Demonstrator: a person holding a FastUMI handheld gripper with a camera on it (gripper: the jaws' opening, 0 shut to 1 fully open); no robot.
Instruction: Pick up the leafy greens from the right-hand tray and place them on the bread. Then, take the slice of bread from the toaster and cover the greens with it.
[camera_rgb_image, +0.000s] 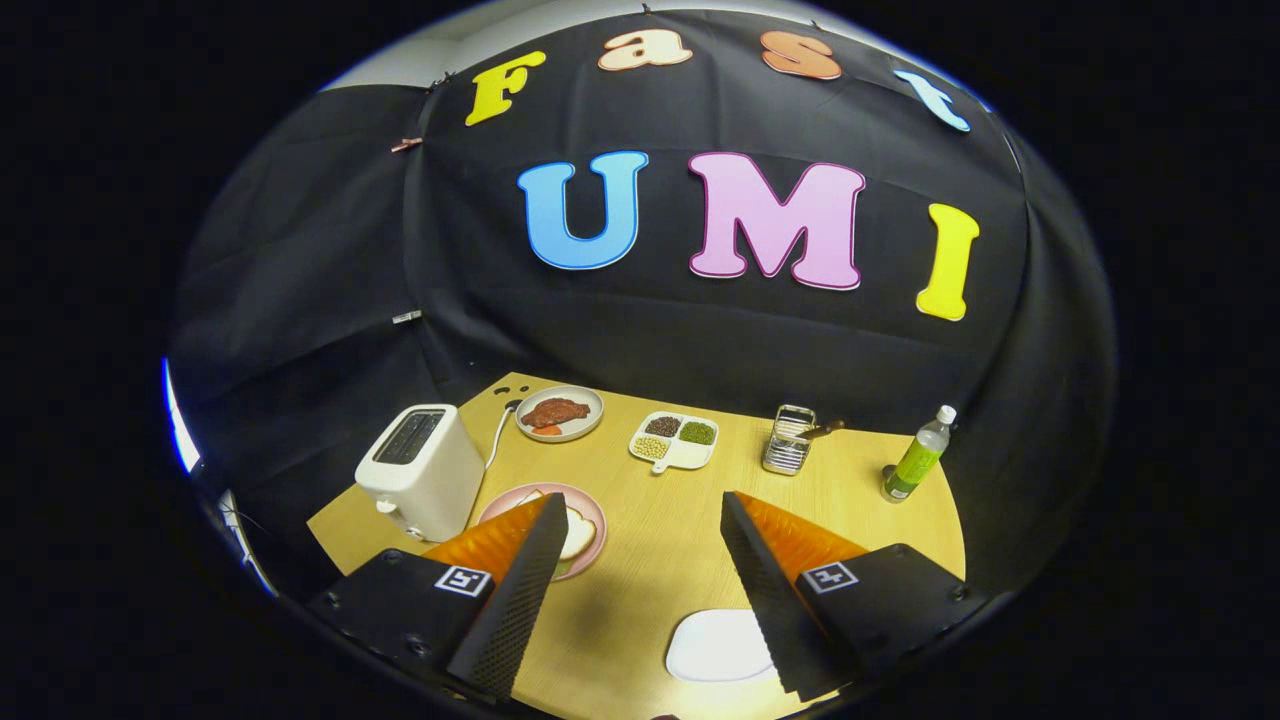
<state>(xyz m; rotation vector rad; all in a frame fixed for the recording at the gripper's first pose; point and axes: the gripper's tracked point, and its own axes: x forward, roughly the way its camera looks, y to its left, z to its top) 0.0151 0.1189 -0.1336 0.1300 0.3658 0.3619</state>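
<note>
While jaws gape, one finger (520, 585) half-hides bread (578, 535)

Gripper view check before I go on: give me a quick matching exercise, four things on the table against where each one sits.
Things:
1. toaster
2. pink plate with bread
3. divided dish of beans
4. green bottle

Places:
A. far beyond the right finger, near the table's right edge
B. partly behind the left finger
C. mid-table, beyond the gap between the open fingers
D. beyond the left finger, left of the pink plate

Pairs: 1-D, 2-B, 3-C, 4-A. The gripper is open, holding nothing.
</note>
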